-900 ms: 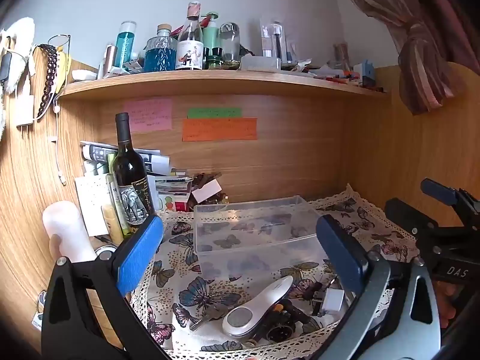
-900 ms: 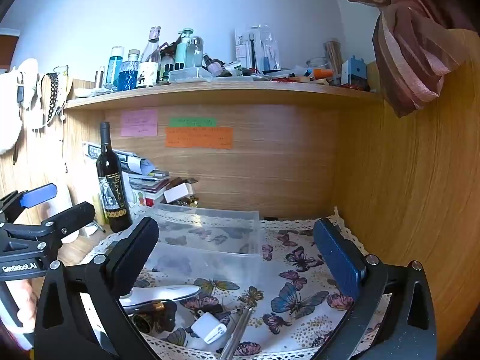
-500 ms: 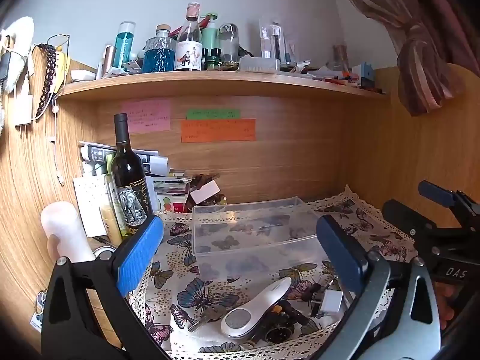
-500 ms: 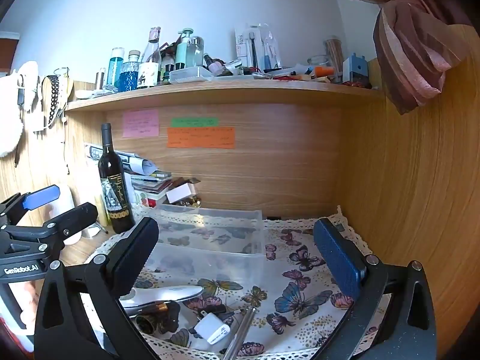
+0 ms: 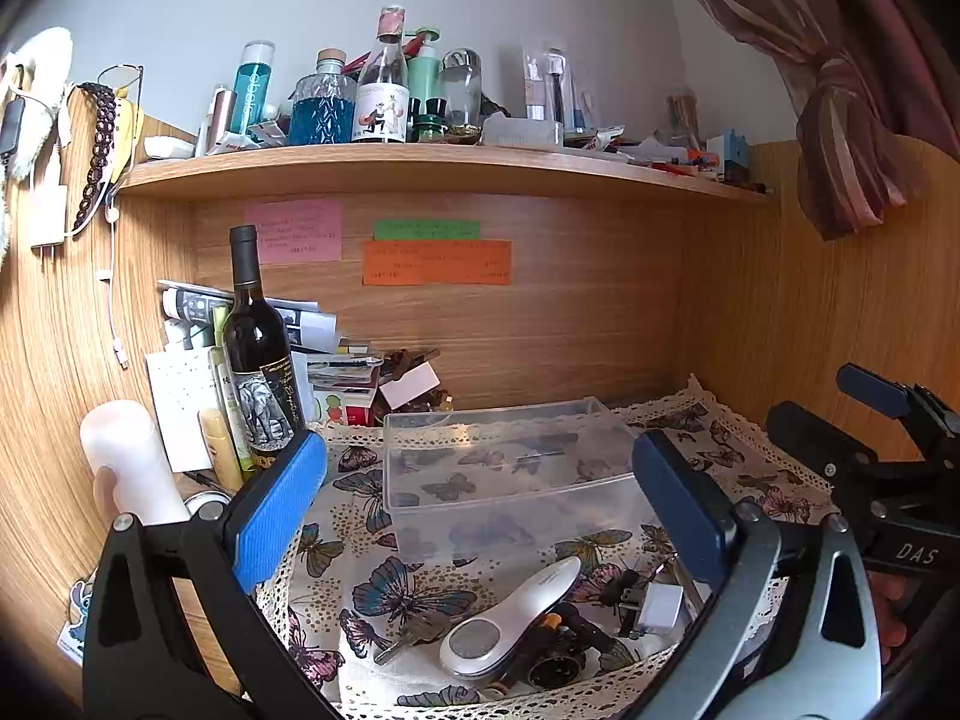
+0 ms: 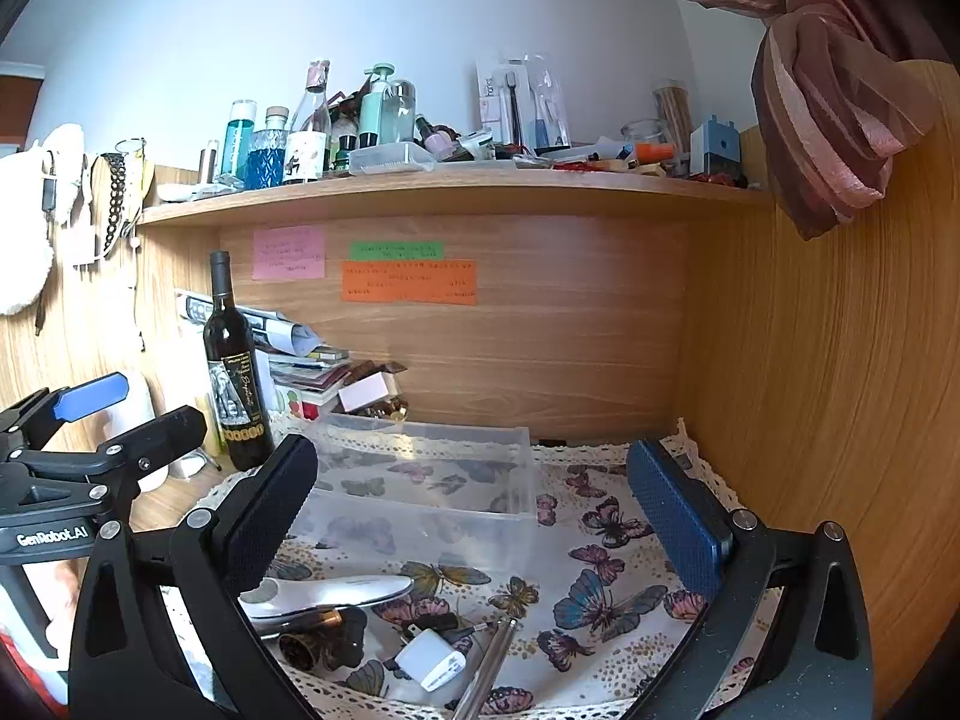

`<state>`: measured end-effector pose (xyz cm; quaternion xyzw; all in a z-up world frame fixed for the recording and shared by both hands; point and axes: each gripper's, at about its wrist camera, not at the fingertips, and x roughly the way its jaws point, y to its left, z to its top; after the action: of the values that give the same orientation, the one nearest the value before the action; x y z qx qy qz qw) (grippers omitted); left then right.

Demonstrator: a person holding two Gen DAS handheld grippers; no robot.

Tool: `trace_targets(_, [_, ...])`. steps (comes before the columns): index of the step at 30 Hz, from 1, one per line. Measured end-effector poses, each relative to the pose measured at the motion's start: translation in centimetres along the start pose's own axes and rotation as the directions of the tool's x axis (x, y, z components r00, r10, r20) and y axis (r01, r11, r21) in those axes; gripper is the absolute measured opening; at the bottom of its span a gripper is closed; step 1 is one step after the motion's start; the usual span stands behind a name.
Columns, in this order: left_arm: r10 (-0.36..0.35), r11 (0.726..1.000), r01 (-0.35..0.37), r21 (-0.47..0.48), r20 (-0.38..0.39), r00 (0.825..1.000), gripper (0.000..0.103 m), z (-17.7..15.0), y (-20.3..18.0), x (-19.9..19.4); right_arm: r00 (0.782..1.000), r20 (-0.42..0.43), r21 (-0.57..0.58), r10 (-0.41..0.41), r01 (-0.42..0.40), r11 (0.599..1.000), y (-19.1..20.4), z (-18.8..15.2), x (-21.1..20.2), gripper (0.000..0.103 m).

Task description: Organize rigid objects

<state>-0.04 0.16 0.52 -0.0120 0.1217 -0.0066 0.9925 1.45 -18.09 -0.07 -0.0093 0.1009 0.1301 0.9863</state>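
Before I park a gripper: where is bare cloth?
Bare cloth lies between the clear bin and the right wooden wall. The front-left is crowded: white handheld device, charger plug, metal rod.

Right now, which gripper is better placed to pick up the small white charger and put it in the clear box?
Right, probably. The white charger lies between the open right gripper fingers, while in the left view it sits beside the left gripper's right finger. The clear box, empty, is just ahead.
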Motion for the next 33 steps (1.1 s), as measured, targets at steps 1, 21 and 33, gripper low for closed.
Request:
trace_targets(1, [0.002,1.000,-0.002,0.000,0.001,1.000,0.103,-0.05,-0.04,0.00,1.000,0.001,0.000,0.000,0.000,1.000,0.00,0.03,-0.01,0.103])
trace_targets(21, [-0.001,1.000,0.001,-0.001,0.001,1.000,0.103,-0.04,0.03,-0.02,1.000,0.007,-0.001,0.004,-0.004,1.000,0.19,0.14,0.07,0.103])
trace_targets(33, [-0.002,1.000,0.002,0.000,0.002,1.000,0.103,0.19,-0.02,-0.12,1.000,0.008,0.008,0.011,-0.011,1.000,0.28,0.25,-0.04,0.103])
